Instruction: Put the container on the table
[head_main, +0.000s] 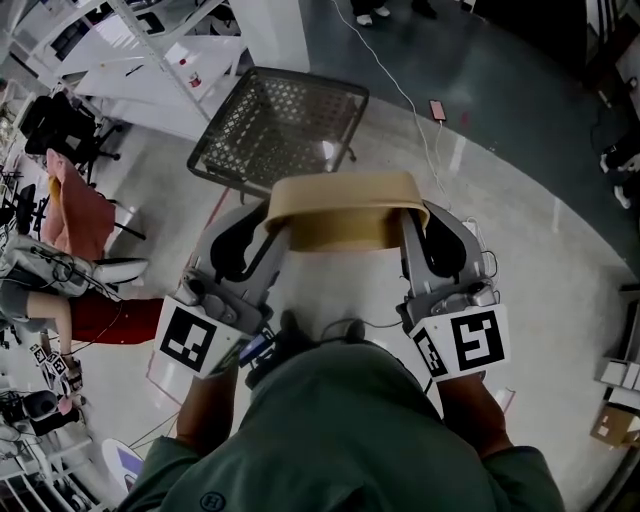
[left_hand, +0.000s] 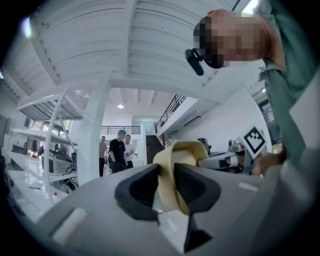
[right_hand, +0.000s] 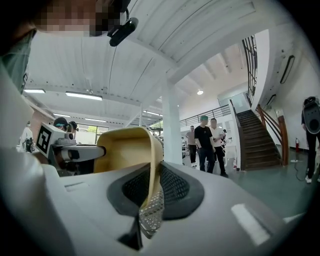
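Note:
A tan oval container (head_main: 343, 212) hangs in the air in front of the person, held by its two ends above the floor. My left gripper (head_main: 275, 235) is shut on its left rim, which shows as a tan fold (left_hand: 172, 172) pinched between the dark pads. My right gripper (head_main: 408, 232) is shut on the right rim; the thin tan wall (right_hand: 131, 152) stands between its mesh-patterned pads. Both grippers point level. No table surface shows under the container in the head view.
A dark wire-mesh basket or cart (head_main: 278, 125) stands on the floor just beyond the container. White shelving (head_main: 150, 50) is at the upper left. Several people (right_hand: 205, 145) stand by a staircase (right_hand: 260, 140). A cable (head_main: 400, 95) runs across the floor.

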